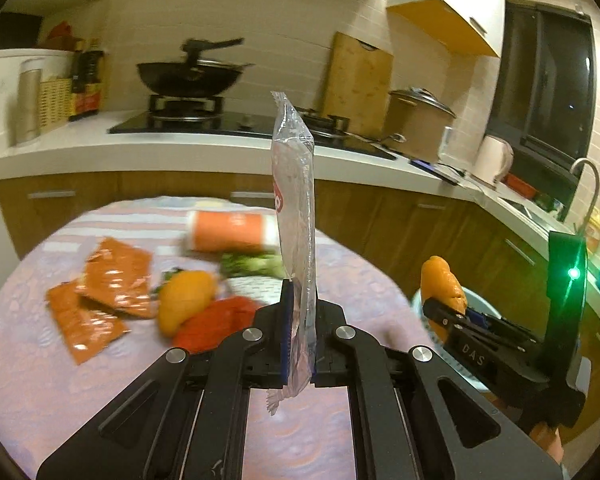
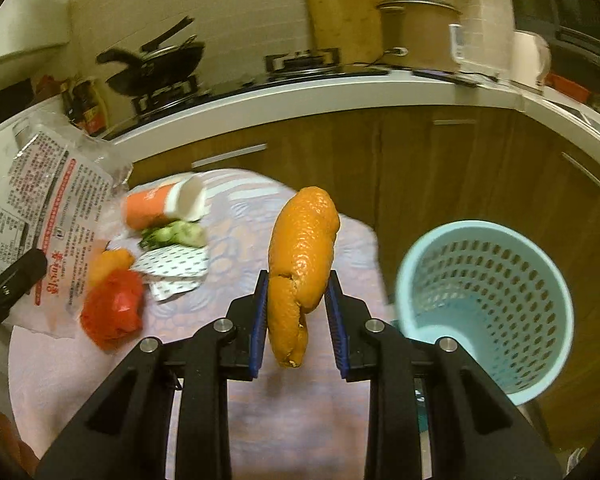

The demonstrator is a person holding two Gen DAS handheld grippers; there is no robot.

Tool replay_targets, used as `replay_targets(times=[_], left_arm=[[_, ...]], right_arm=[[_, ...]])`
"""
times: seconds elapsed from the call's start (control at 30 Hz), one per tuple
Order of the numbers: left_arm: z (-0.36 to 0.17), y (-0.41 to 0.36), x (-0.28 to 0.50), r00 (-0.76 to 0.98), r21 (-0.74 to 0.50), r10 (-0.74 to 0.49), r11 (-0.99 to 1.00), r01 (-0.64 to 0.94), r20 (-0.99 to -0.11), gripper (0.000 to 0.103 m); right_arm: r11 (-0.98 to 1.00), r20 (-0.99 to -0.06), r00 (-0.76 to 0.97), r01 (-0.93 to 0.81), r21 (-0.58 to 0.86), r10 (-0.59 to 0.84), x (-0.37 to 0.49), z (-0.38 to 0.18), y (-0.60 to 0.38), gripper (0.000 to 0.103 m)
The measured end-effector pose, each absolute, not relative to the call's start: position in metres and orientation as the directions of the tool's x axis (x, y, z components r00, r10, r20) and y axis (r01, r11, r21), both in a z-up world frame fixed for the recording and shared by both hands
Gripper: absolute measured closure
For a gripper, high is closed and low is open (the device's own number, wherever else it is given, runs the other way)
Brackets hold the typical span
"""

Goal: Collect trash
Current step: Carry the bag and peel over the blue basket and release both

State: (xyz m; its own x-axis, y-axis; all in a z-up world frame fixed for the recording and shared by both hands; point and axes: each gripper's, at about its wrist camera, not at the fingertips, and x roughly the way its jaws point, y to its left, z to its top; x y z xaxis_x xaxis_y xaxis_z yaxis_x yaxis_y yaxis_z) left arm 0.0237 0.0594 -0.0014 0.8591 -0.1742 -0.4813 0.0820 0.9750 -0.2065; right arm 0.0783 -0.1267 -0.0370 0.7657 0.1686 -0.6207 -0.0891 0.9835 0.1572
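A: Trash in two grips — left gripper [image 1: 298,316] is clamped on a clear wrapper [image 1: 296,216], held upright above the table [image 1: 32,380]; right gripper [image 2: 298,308] is closed on a curl of orange peel [image 2: 302,264], pads pressing both its sides.

B: Where is the bin?

A: Pale blue basket [image 2: 496,304], right of the table and just beside the right gripper, below it. It looks empty.

B: Which step is in hand?

A: Carrying, by my reading — both pieces are clear of the cloth, neither yet over the basket.

B: Next move?

A: Bring the peel over the rim, then part the jaws; the wrapper has farther to travel. Left on the table: orange packets [image 1: 104,292], a cup [image 1: 230,232], a second peel [image 1: 184,300], greens [image 1: 252,264], a red scrap [image 1: 216,326].
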Motion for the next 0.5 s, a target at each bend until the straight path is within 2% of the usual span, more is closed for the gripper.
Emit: replay_targets(times=[0.23,0.5], left_arm=[[-0.005,-0.009,0.048,0.825,-0.192,-0.275,0.960,0.205,-0.494,0.099],[-0.027,-0.088,0.077,0.741,-0.214,-0.388,0.922,0.324,-0.548,0.099]], right_arm=[[0.991,-0.616,0.785,0.022,0.135,0.066,0.077,-0.038,-0.188,0.079],[0.983,-0.621,0.783,0.135,0.122,-0.030,0.073,-0.047,-0.253,0.079]])
